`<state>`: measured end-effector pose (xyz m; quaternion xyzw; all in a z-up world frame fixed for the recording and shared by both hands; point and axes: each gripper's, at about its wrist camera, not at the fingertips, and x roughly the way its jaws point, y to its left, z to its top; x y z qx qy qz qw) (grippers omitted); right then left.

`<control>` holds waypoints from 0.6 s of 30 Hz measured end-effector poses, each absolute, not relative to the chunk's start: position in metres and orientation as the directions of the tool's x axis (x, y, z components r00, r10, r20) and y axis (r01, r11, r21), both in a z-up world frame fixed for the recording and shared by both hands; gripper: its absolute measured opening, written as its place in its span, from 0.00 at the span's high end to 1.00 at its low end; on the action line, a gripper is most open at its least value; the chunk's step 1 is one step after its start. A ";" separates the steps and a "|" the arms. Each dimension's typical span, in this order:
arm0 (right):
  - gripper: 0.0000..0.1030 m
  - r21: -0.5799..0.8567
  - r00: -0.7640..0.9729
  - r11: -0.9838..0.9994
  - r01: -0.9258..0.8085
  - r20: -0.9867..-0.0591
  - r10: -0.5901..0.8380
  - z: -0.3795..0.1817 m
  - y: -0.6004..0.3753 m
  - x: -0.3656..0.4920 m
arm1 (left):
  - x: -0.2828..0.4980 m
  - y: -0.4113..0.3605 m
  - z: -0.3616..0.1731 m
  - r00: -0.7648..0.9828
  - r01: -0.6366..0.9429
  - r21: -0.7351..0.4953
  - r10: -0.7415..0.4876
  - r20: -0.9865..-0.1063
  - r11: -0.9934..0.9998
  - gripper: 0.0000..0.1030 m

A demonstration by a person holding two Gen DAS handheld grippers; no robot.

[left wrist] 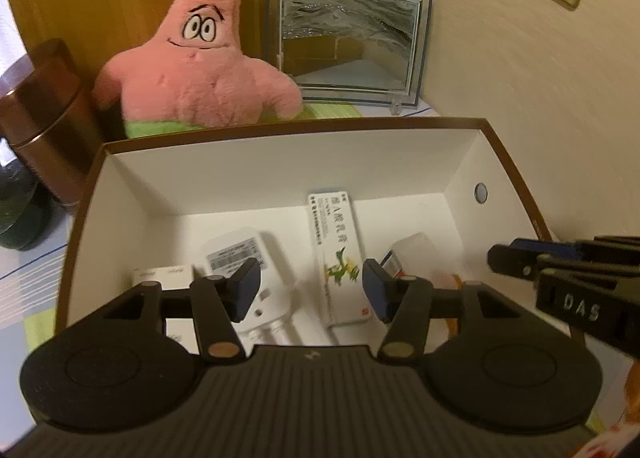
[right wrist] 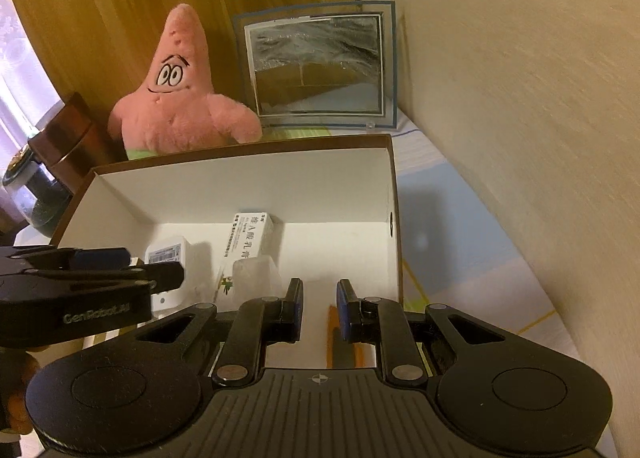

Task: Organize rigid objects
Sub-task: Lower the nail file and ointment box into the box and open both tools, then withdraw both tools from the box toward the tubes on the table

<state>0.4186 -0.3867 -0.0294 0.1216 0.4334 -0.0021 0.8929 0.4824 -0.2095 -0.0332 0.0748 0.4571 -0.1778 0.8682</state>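
Beside the cream wall, a white box [left wrist: 280, 174] sits; left tongs [left wrist: 310, 286] gape wide, right tongs [right wrist: 319, 308] narrowly parted, both holding nothing.

left gripper [left wrist: 310, 288] empty, jaws apart over box [left wrist: 280, 170] | inside: medicine carton [left wrist: 336, 250], white adapter [left wrist: 244, 254] | right gripper [left wrist: 516, 258] at right edge

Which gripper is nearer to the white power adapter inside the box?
Left. The left gripper hangs right over the white power adapter, jaws open. The right gripper is farther to the right, above the bare part of the box floor.
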 end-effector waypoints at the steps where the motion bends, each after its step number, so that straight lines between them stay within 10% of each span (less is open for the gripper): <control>1: 0.86 0.219 0.626 0.970 0.104 -0.772 0.107 -0.028 -0.386 0.416 | 0.479 -0.207 -0.031 0.521 0.378 -0.031 -0.240 -0.819 0.925 0.49; 8: 0.81 0.251 0.636 0.965 0.070 -0.757 0.151 -0.021 -0.383 0.390 | 0.455 -0.190 -0.016 0.533 0.373 -0.045 -0.254 -0.807 0.927 0.48; 13: 0.46 0.259 0.666 0.965 0.041 -0.727 0.167 -0.011 -0.378 0.363 | 0.432 -0.176 0.002 0.564 0.367 -0.056 -0.270 -0.781 0.929 0.44; 18: 0.38 0.266 0.699 0.964 0.023 -0.693 0.175 0.001 -0.374 0.332 | 0.403 -0.158 0.018 0.597 0.360 -0.057 -0.277 -0.753 0.931 0.36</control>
